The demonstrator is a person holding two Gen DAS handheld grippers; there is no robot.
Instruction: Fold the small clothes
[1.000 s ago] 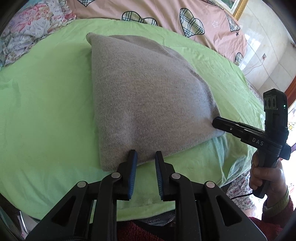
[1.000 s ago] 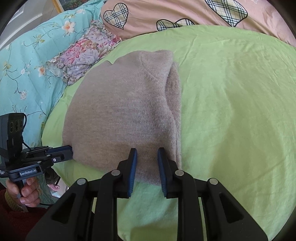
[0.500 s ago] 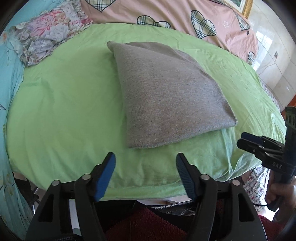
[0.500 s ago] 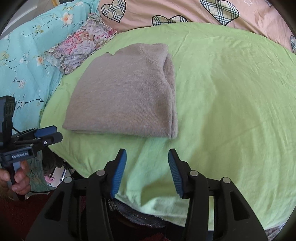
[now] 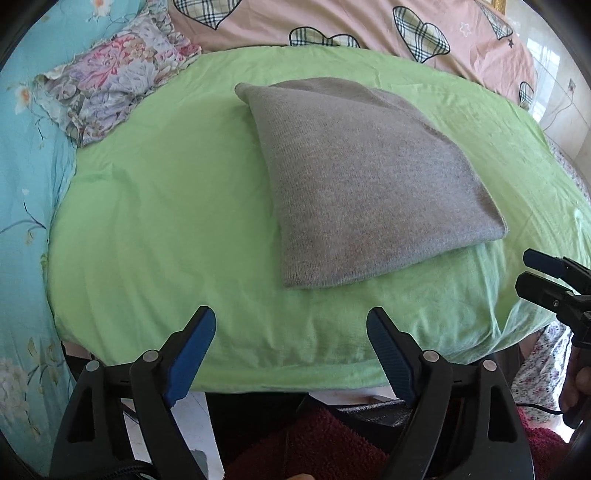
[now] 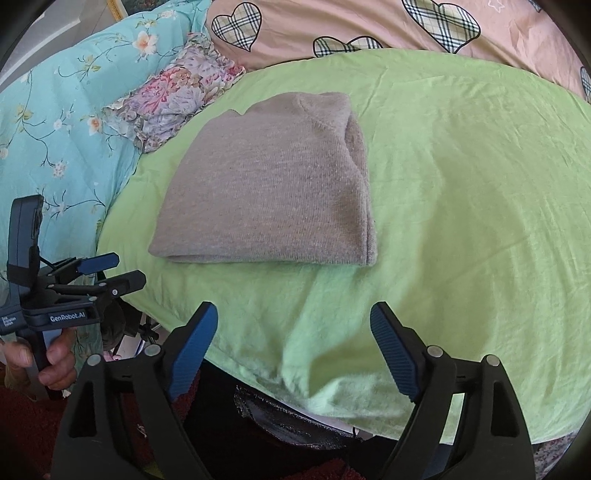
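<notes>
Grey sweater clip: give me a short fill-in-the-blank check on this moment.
1. The grey sweater lies ____ on the green sheet.
2. The left gripper has its jaws ____.
3. The right gripper holds ____.
4. The pink cover carries plaid ____.

Missing words: folded; open; nothing; hearts

Left tongs (image 5: 291,325) opened, right tongs (image 6: 293,319) opened, both withdrawn

Bedroom: floral quilt (image 6: 55,122), heart-print bedding (image 5: 369,26)

"GenRobot.AI" on left hand-held gripper (image 6: 105,273)
</notes>
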